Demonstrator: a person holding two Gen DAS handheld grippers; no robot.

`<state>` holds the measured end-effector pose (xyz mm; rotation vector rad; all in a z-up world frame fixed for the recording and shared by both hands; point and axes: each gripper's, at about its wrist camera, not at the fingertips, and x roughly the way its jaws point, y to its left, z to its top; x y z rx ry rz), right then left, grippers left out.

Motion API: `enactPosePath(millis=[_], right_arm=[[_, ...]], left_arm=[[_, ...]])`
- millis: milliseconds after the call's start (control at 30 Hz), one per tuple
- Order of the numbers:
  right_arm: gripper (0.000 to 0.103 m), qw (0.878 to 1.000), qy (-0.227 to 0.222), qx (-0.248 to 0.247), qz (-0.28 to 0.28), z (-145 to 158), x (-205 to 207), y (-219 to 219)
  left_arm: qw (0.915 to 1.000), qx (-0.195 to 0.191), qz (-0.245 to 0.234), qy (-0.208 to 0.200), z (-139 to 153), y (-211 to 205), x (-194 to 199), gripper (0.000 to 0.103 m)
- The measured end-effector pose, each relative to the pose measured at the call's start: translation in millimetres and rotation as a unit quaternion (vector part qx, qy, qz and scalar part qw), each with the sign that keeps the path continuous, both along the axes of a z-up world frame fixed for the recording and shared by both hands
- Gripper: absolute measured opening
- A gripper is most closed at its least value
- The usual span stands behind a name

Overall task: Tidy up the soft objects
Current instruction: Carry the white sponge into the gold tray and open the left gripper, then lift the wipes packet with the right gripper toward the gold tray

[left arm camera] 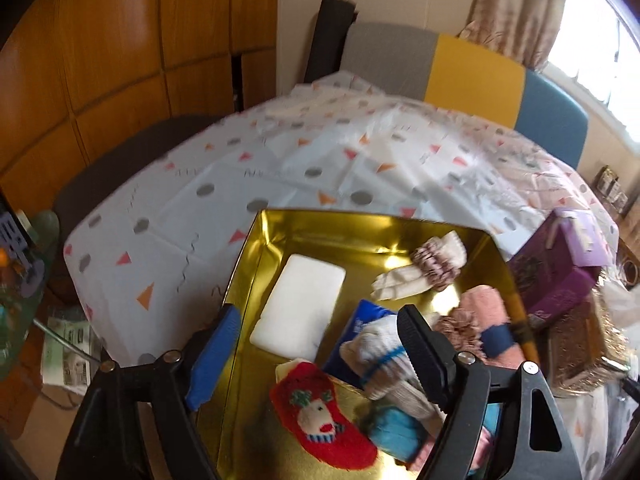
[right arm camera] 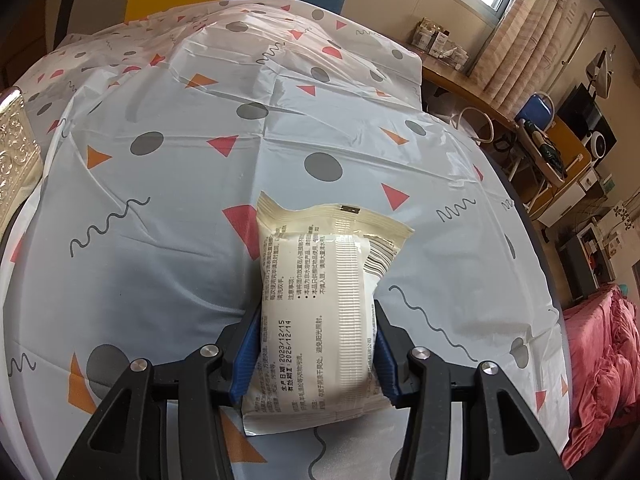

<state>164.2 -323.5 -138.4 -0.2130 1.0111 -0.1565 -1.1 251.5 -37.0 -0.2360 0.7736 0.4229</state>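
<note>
- The left gripper (left arm camera: 316, 354) hung over the near part of the gold tray (left arm camera: 320, 220), its two fingers spread wide with nothing between them; the blue-padded finger (left arm camera: 212, 356) stood over the tray's left wall and the black ribbed one over the heap of soft things.
- The right gripper (right arm camera: 316, 354) pointed out across the table (right arm camera: 160, 240), low over its near edge, with both blue pads pressed against the sides of a cream wipes packet (right arm camera: 320, 300) (printed side up, dates legible). The packet's far end reached out past the fingers above the patterned tablecloth (right arm camera: 280, 80).
- The gold tray sat at the near edge of the table on the same cloth. Inside it:
  - a white rectangular pad (left arm camera: 300, 304) lay flat toward the left wall, apart from the rest;
  - a red Christmas sock (left arm camera: 320, 416) with a reindeer face lay at the near side;
  - a white knitted glove with blue stripes (left arm camera: 380, 356) lay partly over a blue packet (left arm camera: 360, 320);
  - a cream glove bundle (left arm camera: 420, 272) wrapped by a frilled scrunchie sat near the far right corner;
  - a pink towel (left arm camera: 484, 308) lay against the right wall, with a brownish scrunchie (left arm camera: 456, 328) and a dark blue band (left arm camera: 496, 338) on it.
- A light blue soft item (left arm camera: 396, 432) at the tray's near right was half hidden by the black finger, so its kind could not be told.
- Purple boxes (left arm camera: 560, 272) stood just beside the tray's right wall, blurred.
- In the right wrist view an embossed gold box (right arm camera: 16, 152) was cut off at the table's left edge.
</note>
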Motion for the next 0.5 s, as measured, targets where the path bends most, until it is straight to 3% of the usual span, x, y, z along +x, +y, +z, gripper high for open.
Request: enactPosePath(millis=[200,500], right_arm=[[0.050,1.000,0.003,0.006,-0.005,0.6,1.2,-1.5],[0.049,1.000,0.007,0.015,-0.015,2.4,2.7,-4.0]], left_arm=[[0.9989,0.037,-0.023,-0.016,15.6,-20.0,-12.8,0.084],[0.9970,0.051,-0.057,-0.015,16.3,-48.3,-18.7,0.084]])
